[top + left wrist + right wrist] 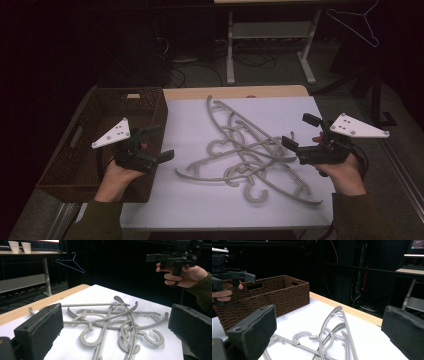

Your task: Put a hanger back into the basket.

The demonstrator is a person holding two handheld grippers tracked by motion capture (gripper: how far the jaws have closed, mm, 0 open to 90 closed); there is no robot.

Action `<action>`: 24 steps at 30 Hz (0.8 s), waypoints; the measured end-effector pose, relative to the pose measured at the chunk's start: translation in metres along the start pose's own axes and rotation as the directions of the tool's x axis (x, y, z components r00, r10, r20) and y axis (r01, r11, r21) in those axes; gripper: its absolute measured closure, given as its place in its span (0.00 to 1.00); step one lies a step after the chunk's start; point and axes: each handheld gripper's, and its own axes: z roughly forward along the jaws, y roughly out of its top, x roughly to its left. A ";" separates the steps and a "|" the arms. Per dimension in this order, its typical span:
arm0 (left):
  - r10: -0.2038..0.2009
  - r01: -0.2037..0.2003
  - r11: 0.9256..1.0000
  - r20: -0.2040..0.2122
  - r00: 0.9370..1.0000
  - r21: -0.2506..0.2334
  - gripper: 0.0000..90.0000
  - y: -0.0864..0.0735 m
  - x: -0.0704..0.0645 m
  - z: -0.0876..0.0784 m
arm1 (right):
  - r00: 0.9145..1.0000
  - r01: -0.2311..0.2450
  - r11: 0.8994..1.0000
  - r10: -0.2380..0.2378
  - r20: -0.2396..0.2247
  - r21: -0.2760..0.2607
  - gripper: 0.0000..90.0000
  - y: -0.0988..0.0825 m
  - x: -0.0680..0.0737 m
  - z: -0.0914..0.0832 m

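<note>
1. A tangled heap of grey plastic hangers lies on the white sheet that covers the counter, roughly at its middle, their arms and hooks crossing over one another.
2. The left claw hangs above the left edge of the sheet, just beside the basket, with its jaws spread wide and nothing between them; the person's left hand grips it from below.
3. The right claw hovers at the right side of the heap, jaws likewise wide apart and empty, held by the right hand. Whether its lower jaw tip brushes the nearest hanger arm I cannot tell.
4. In the left gripper view the hangers sit between the two black jaws, farther along the sheet, clear of both pads, and the right claw shows high at the far side.
5. In the right gripper view a hanger hook lies low between the jaws, untouched.
6. A dark brown woven basket stands at the left of the counter, against the sheet's edge.
7. A thin wire hanger hangs in the dim background at the upper right.
</note>
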 end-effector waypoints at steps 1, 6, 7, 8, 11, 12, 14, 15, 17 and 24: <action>0.000 0.000 1.000 0.002 1.000 0.003 0.00 0.000 0.000 0.000 | 1.000 0.000 1.000 0.000 0.001 0.001 0.00 0.000 0.000 0.000; 0.004 -0.004 1.000 0.008 1.000 0.022 0.00 0.005 -0.005 0.004 | 1.000 -0.003 1.000 0.003 0.003 0.016 0.00 0.000 0.000 0.000; 0.007 -0.008 0.999 0.007 1.000 0.032 0.00 0.006 -0.006 0.005 | 1.000 -0.004 1.000 0.004 0.002 0.022 0.00 0.001 0.000 0.000; 0.006 -0.006 0.999 0.006 1.000 0.039 0.00 0.006 -0.007 0.007 | 1.000 -0.005 1.000 0.005 0.004 0.026 0.00 0.001 0.000 0.000; 0.012 -0.013 0.997 0.010 1.000 0.075 0.00 0.007 -0.011 0.012 | 1.000 -0.008 0.999 0.008 0.010 0.050 0.00 0.000 0.000 0.001; 0.017 -0.018 0.996 0.010 1.000 0.091 0.00 0.007 -0.012 0.014 | 1.000 -0.007 0.998 0.006 0.015 0.062 0.00 0.000 0.000 0.002; 0.033 -0.035 0.991 0.013 0.999 0.128 0.00 0.007 -0.015 0.019 | 1.000 -0.007 0.996 0.005 0.018 0.087 0.00 -0.001 0.000 0.005; 0.034 -0.037 0.990 0.018 0.999 0.139 0.00 0.007 -0.017 0.022 | 1.000 -0.008 0.995 0.007 0.018 0.096 0.00 -0.002 0.000 0.006; 0.039 -0.042 0.985 0.022 0.999 0.166 0.00 0.006 -0.020 0.027 | 1.000 -0.009 0.992 0.008 0.010 0.129 0.00 -0.003 0.001 0.009; 0.036 -0.042 0.979 0.035 0.999 0.201 0.00 0.002 -0.024 0.034 | 1.000 0.019 0.973 -0.013 -0.025 0.231 0.00 -0.007 0.004 0.025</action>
